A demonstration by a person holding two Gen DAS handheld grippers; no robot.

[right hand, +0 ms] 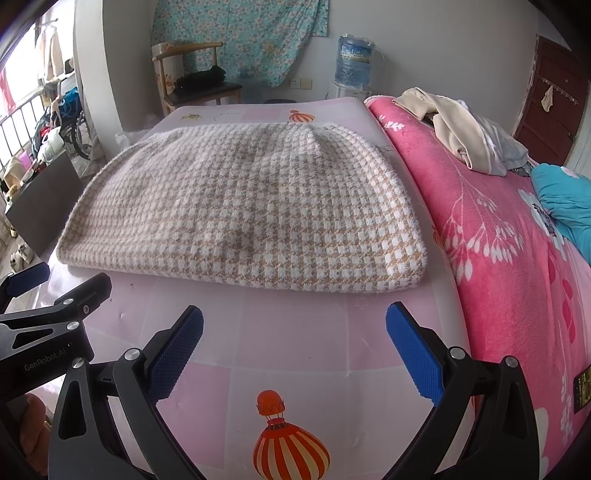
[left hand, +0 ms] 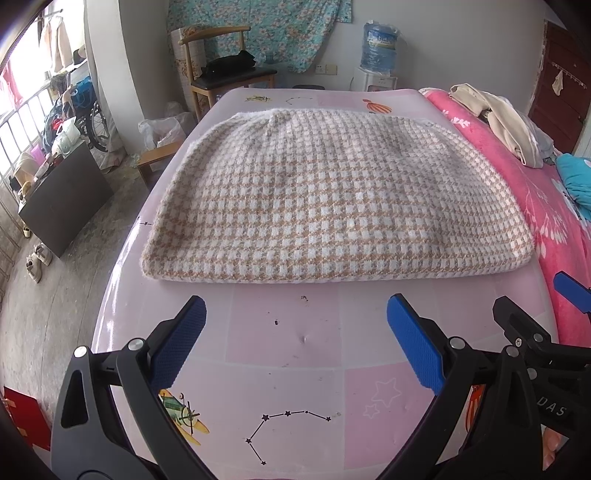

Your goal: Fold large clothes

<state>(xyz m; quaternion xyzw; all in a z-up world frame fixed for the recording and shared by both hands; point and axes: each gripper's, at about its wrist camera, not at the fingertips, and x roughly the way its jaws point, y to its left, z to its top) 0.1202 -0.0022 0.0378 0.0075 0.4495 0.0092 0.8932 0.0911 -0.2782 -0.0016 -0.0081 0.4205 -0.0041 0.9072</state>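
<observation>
the houndstooth knit garment (left hand: 332,195) lies folded flat on the pink mat (left hand: 295,350), just ahead of both tools. left gripper (left hand: 295,339) and right gripper (right hand: 294,347) hang spread and empty. pinching only the top layer could drag the fold apart.

Past the far edge of the pink mat (left hand: 295,343) in front of me stands a wooden chair (left hand: 225,66) with dark clothes (left hand: 231,62) on its seat, and a blue flowered cloth (left hand: 258,29) hangs on the wall behind it. Near the mat's far right corner I see a water bottle (left hand: 380,46) on its dispenser. Along the mat's right edge runs a pink flowered blanket (right hand: 498,240), with a heap of beige clothes (right hand: 450,129) and something teal (right hand: 565,199) lying on it.
</observation>
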